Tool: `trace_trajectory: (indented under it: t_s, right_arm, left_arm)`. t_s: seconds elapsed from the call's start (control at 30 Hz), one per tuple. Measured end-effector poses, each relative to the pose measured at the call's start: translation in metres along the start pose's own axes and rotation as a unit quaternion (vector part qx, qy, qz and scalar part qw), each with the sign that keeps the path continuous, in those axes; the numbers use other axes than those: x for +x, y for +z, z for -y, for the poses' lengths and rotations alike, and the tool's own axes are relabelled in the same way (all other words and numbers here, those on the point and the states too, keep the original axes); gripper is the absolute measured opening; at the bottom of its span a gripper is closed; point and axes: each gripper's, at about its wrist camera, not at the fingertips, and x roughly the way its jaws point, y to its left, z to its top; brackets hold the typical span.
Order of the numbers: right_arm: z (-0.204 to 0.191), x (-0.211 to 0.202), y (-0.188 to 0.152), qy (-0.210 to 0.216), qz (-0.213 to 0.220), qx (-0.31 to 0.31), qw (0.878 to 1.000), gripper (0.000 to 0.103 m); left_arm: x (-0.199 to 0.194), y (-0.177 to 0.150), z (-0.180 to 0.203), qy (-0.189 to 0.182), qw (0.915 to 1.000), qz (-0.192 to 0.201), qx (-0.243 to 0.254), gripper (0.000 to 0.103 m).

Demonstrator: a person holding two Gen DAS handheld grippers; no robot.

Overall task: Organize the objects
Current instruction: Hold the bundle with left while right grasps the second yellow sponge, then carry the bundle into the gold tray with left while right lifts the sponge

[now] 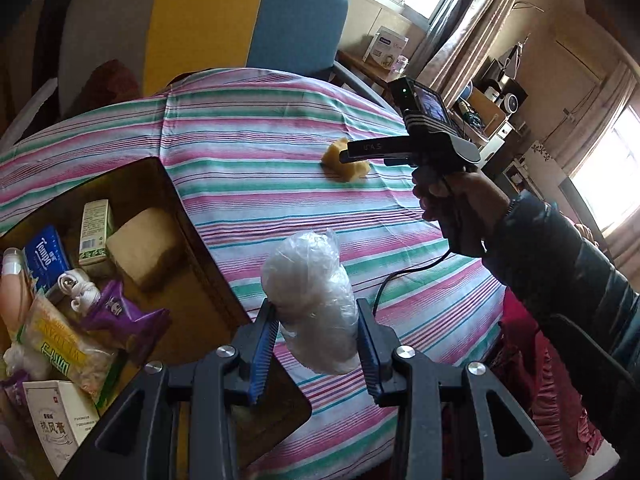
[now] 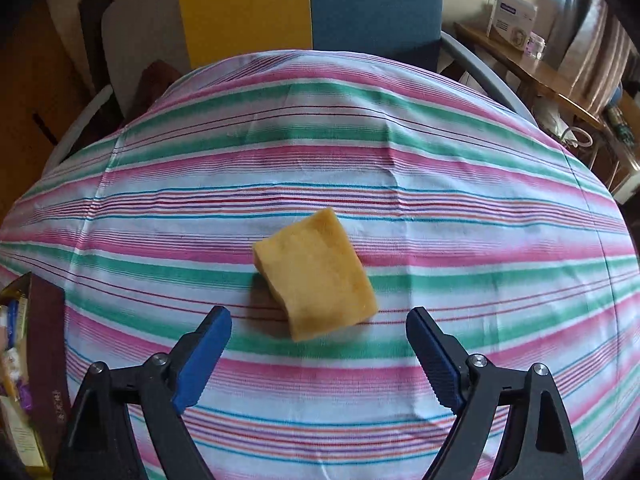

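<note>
the step in hand looks like a carry and a pick at once: the left tool (image 1: 316,336) is clenched on a crumpled plastic bag (image 1: 310,300), held up off the striped counter (image 1: 248,128) just beside the open box (image 1: 188,216) that already holds a tissue pack (image 1: 44,258), a purple packet (image 1: 120,312), a tan block (image 1: 140,246) and other small packs. the right tool (image 2: 320,340) is released, jaws spread wide, hovering close over the yellow sponge (image 2: 316,276), which lies flat on the cloth well apart from the box. next, by my judgement, the left needs to swing over the box and let go, while the right lowers and closes across the sponge's shorter sides (it sits skewed to the jaws, so a slight twist would help). little stands in the way on the cloth; the box is crowded, and the right tool's trailing cable (image 1: 404,276) lies across the counter.
</note>
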Motion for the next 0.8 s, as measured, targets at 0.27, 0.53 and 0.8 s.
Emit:
trace_trajectory:
  t_s: [0.27,0.53,0.8]
  right_arm:
    - [-0.005,0.034,0.016,-0.015,-0.023,-0.028,0.999,0.063]
    - [-0.025,-0.001,-0.018,0.004,-0.026,-0.056,0.998,0.058]
    - [-0.056,-0.039,-0.088,0.070,-0.038,-0.062,0.995,0.058]
  left_arm:
    - [-0.008,-0.007,-0.019,0.008,0.9996,0.003,-0.026,0.038]
    - [-0.012,-0.012,-0.024,0.007,0.9993,0.009,-0.037,0.038]
    - [-0.044,-0.024,-0.046,0.034,0.9968,0.041,-0.060,0.038]
